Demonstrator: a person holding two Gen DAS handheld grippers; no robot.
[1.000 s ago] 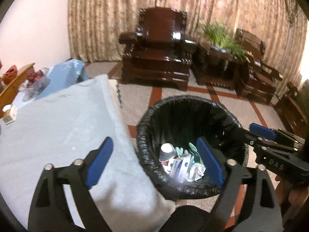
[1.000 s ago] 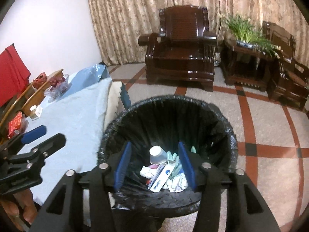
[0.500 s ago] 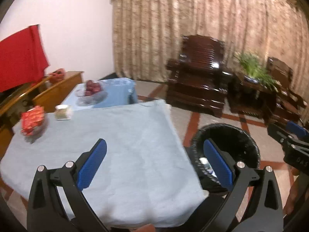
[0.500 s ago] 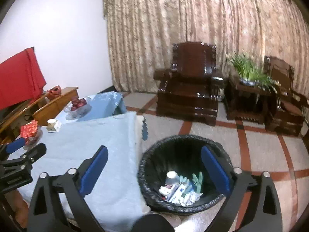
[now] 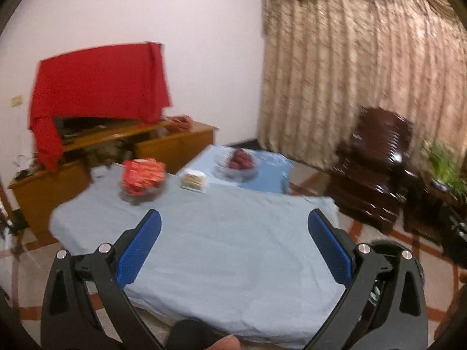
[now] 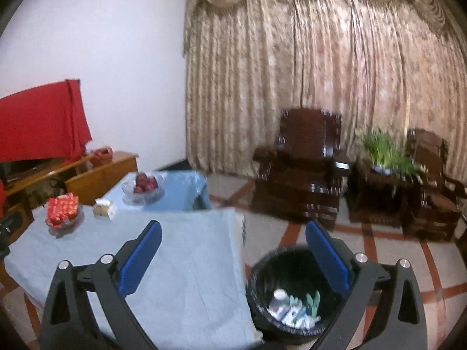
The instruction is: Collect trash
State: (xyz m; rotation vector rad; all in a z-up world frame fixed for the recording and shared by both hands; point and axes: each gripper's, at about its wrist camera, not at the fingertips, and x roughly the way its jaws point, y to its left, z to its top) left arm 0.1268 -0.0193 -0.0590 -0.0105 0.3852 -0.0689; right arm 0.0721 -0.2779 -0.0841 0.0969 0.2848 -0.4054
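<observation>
Both the left gripper (image 5: 233, 240) and the right gripper (image 6: 232, 246) have just been opening; their jaws stand wide apart with nothing between them. The trash (image 6: 294, 309) lies in the black-lined bin (image 6: 259, 280) at the right view's five o'clock, beside the blue-clothed tabletop (image 6: 186, 256).

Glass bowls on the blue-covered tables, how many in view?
2. One glass bowl of red packets sits at the near table's far left corner. The other glass bowl of dark red fruit sits on the smaller table behind. A small box stands between them. None looks hidden.
</observation>
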